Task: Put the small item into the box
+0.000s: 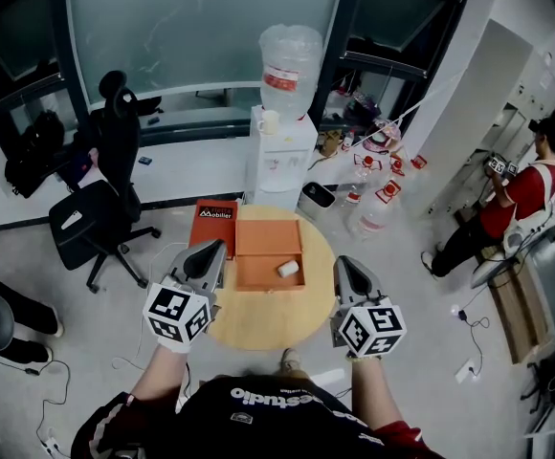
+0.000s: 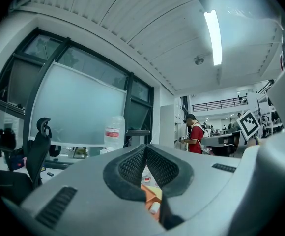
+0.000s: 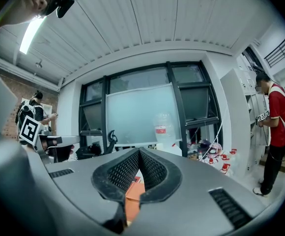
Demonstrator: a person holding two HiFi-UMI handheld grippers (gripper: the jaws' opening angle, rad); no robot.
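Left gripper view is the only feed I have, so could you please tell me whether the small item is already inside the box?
Observer: Yes. The head view shows the small white item lying inside the open orange box, near its front right corner.
Operator: Thank you. Is the right gripper holding anything?
Observer: No. The right gripper has its jaws together on nothing, in its own view.
Operator: And where does it sit relative to the box?
Observer: Just right of the box, at the edge of the round table; the left gripper mirrors it on the left.
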